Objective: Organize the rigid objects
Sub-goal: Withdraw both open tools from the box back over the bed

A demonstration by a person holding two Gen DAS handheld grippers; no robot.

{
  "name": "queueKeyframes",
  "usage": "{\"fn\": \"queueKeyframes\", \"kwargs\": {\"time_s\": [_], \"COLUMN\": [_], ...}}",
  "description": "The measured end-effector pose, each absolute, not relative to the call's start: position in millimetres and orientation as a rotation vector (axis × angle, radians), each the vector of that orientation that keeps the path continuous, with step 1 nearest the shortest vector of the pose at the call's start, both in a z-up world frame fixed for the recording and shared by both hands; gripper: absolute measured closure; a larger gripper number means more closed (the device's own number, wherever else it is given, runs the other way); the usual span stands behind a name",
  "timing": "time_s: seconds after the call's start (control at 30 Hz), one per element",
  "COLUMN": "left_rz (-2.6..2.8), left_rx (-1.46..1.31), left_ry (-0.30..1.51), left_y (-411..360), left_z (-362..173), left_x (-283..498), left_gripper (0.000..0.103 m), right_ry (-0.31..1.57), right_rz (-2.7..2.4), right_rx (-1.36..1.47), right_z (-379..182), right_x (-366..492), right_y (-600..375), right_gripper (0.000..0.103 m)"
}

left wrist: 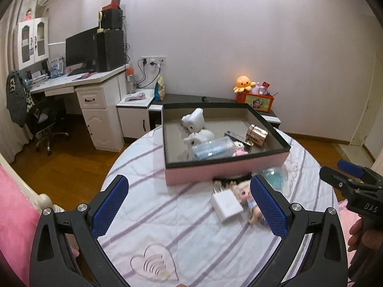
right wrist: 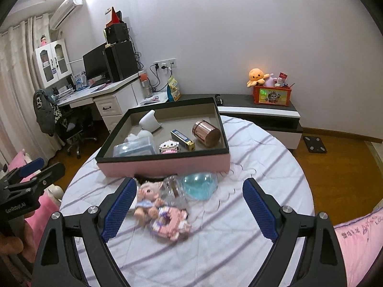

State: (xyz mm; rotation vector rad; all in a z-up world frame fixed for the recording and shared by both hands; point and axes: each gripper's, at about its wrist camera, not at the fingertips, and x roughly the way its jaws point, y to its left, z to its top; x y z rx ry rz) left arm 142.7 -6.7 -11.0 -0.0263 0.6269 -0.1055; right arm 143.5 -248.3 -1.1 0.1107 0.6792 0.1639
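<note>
A pink box [left wrist: 227,171] [right wrist: 167,165] with a dark rim stands on the round table. Inside lie white toys [left wrist: 194,119], a clear case [right wrist: 134,147], a copper tin [right wrist: 205,131] and a dark bar [right wrist: 183,138]. In front of the box lie a white charger [left wrist: 226,203], a small doll [right wrist: 148,199], a pink block figure [right wrist: 171,222], a clear ball [right wrist: 172,185] and a teal ball [right wrist: 198,185]. My left gripper [left wrist: 189,205] hovers open above the charger. My right gripper [right wrist: 189,210] is open above the doll and block figure. Neither holds anything.
The striped tablecloth [left wrist: 167,239] covers the table. A white desk [left wrist: 91,83] with a monitor and an office chair [left wrist: 45,124] stand at the left. A low cabinet [right wrist: 263,112] behind the table carries an orange toy bin [right wrist: 271,96]. Pink bedding [right wrist: 359,244] lies at the right.
</note>
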Motion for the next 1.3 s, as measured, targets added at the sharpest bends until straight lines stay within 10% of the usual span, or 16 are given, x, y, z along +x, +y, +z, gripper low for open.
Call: {"fn": "queueKeyframes", "kwargs": {"time_s": [1.3], "left_rz": [-0.128], "left_rx": [-0.002], "left_ry": [0.788], "left_y": [-24.7], "left_z": [-72.3], "left_x": [130.3], "left_gripper": [0.000], "right_ry": [0.824], "right_rz": [0.170], "right_rx": [0.093], "right_z": [-57.7], "right_x": [121.5], "right_y": [-230.9], "right_gripper": [0.011]}}
